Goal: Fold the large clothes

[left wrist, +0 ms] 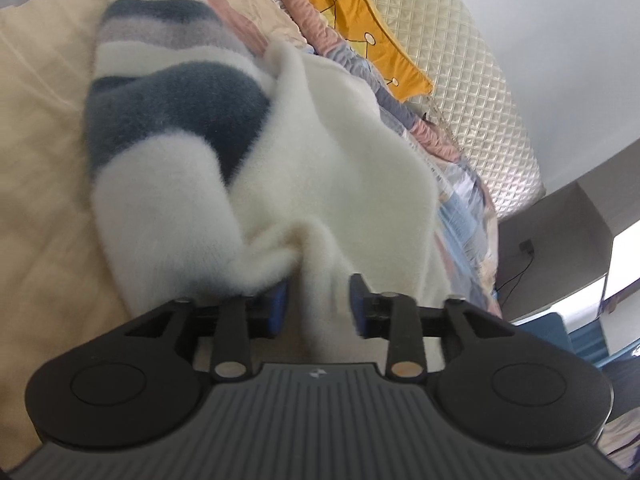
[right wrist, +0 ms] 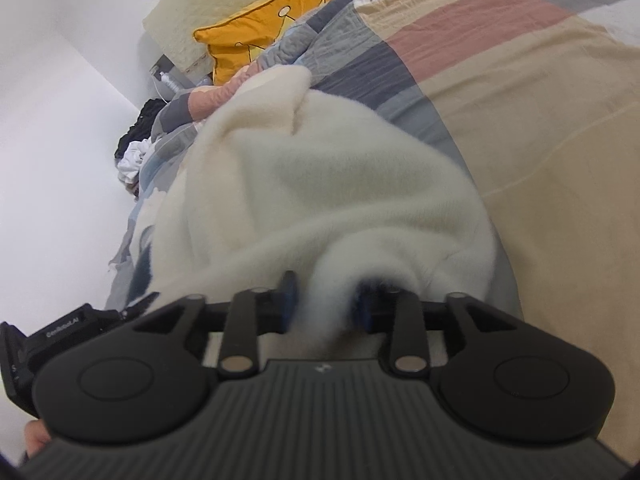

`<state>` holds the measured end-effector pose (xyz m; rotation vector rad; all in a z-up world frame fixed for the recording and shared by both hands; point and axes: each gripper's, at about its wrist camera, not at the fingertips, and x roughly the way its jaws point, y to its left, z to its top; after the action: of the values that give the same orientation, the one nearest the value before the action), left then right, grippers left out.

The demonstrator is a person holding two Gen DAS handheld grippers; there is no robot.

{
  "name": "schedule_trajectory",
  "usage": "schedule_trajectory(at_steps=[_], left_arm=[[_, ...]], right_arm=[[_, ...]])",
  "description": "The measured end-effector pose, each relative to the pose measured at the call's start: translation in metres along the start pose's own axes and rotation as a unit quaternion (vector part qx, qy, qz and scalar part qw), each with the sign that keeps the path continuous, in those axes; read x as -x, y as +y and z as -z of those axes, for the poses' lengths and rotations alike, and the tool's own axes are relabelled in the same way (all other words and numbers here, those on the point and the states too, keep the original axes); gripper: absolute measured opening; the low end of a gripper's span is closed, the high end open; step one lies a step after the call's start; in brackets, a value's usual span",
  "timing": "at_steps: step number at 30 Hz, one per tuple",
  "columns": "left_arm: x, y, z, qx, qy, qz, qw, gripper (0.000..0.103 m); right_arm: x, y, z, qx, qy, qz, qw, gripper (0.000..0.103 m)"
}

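You hold one fluffy cream sweater with blue-grey stripes over the bed. Your left gripper and right gripper, two in all, each have jaws clenched on a bunched fold. One yellow pillow lies beyond.

Left gripper, right gripper: matte black linkages, ribbed grey bases, silver pivot pins, seemingly blue-padded fingers.
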<state>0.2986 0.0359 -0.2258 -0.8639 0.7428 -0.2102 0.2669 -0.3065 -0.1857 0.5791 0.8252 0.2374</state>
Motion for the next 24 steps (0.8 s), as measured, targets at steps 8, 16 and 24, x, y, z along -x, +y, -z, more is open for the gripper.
schedule_trajectory(at_steps=[8,16,24], left_arm=[[0.042,0.005,0.005,0.036,-0.035,0.007,0.9987,0.058],[0.067,0.015,0.005,0.073,-0.059,-0.01,0.9955,0.058],[0.077,0.038,-0.001,0.13,-0.079,-0.06,0.9866,0.062]], right_arm=[[0.036,0.011,0.018,-0.032,-0.018,-0.021,0.999,0.074],[0.069,-0.018,0.016,-0.12,-0.061,-0.009,0.991,0.074],[0.076,-0.063,0.011,-0.229,-0.103,0.028,0.968,0.07]])
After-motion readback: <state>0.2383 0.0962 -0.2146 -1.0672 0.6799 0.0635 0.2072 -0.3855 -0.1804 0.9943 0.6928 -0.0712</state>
